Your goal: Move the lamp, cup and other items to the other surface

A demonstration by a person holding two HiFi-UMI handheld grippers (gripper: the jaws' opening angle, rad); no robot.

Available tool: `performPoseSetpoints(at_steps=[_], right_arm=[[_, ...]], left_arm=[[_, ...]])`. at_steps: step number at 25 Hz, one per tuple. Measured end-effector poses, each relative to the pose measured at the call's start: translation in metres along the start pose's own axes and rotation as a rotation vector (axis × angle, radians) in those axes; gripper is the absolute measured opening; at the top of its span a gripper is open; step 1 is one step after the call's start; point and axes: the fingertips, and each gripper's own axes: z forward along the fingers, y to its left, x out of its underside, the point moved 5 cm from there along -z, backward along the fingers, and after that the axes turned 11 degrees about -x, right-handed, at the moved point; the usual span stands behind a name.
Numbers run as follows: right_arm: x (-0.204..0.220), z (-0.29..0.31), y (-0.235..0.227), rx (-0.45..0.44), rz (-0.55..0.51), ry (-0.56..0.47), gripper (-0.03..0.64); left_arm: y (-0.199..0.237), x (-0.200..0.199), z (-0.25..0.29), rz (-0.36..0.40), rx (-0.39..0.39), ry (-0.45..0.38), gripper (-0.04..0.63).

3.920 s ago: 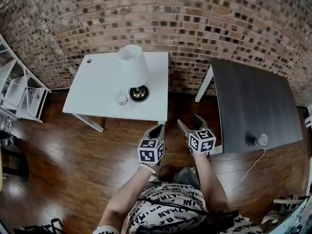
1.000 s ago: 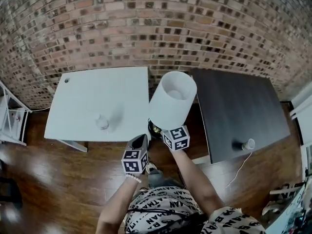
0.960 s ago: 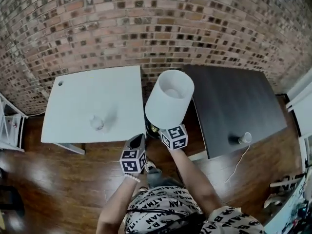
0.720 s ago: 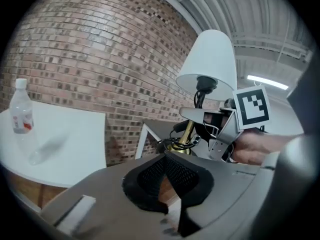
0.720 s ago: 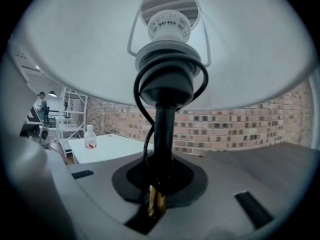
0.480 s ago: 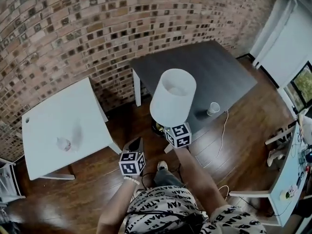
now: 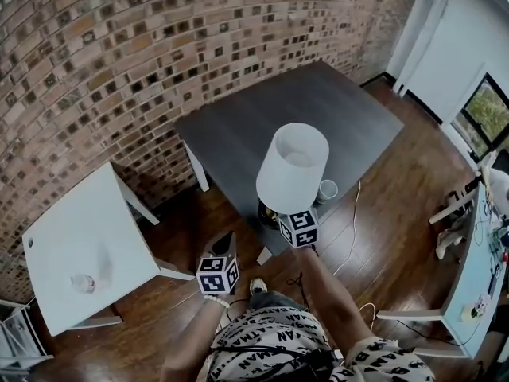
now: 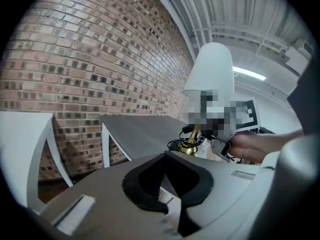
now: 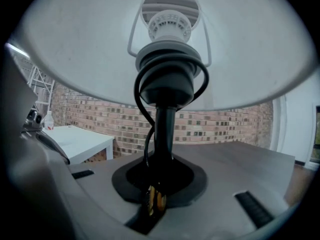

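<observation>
A lamp [image 7: 293, 168] with a white shade and brass base hangs over the near edge of the dark table [image 7: 318, 110]. My right gripper [image 7: 280, 216] is shut on the lamp's black stem [image 9: 164, 129], low near the base, with the shade [image 9: 165, 49] overhead. The lamp's cord loops round the stem. My left gripper [image 7: 225, 243] hangs over the wooden floor left of the lamp, shut and empty [image 8: 172, 204]. From the left gripper view the lamp [image 8: 209, 79] stands to the right. A small clear cup [image 7: 82, 282] sits on the white table [image 7: 56, 245] at the far left.
A pale cup [image 7: 327, 190] stands on the dark table's near edge beside the lamp. A thin cord [image 7: 354, 221] trails across the floor below it. A white desk [image 7: 477, 293] with clutter lines the right edge. The brick wall [image 7: 119, 70] runs behind both tables.
Both grippers have swung right with the lamp, from the gap between the tables to the dark table's near edge. The cup stays on the white table.
</observation>
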Motion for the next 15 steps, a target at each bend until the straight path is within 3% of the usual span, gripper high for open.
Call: performPoseSetpoints(at_steps=[9, 15], right_arm=[[0.044, 0.021, -0.087, 0.099, 0.071, 0.030, 0.049], [0.068, 0.035, -0.117, 0.127, 0.107, 0.046, 0.049]], left_arm=[[-0.017, -0.004, 0.069, 0.021, 0.019, 0.063, 0.000], [-0.017, -0.007, 0.093, 0.029, 0.002, 0.082, 0.000]])
